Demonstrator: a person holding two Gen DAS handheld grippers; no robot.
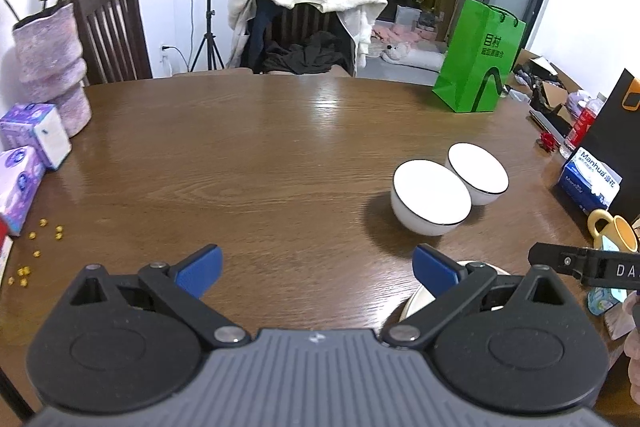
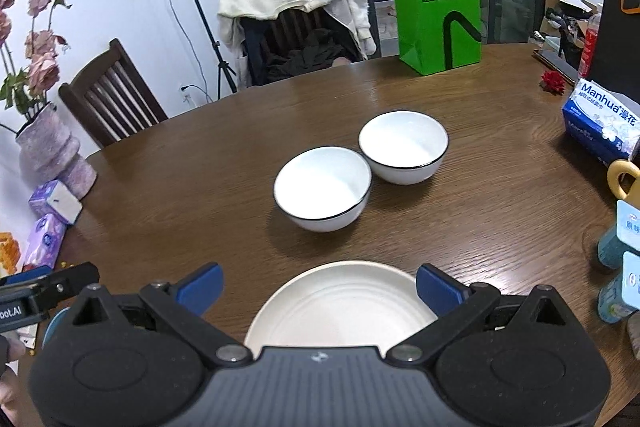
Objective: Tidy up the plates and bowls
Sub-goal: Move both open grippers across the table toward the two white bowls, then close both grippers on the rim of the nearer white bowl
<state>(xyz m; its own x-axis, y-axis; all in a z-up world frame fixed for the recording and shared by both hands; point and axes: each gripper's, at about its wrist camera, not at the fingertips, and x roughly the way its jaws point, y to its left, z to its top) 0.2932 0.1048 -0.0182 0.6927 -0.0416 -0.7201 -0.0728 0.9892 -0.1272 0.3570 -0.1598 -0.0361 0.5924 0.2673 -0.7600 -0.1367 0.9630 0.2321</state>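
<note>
Now your right gripper (image 2: 319, 287), fingers wide and empty, hovers over the near cream round plate (image 2: 344, 307); next, grasp its rim.

We see two white bowls (image 2: 322, 188) (image 2: 403, 147) with thin black rims, a plain cream plate (image 2: 340, 307), the brown wood-grain table (image 2: 200, 167), a bright green bag (image 2: 436, 7), and blue fingertips (image 2: 200, 285).

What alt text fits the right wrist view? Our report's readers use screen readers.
The open right gripper hovers over a white plate on a brown wooden table, holding nothing. Beyond sit two empty white bowls with dark rims, side by side, with a green paper bag behind.
</note>
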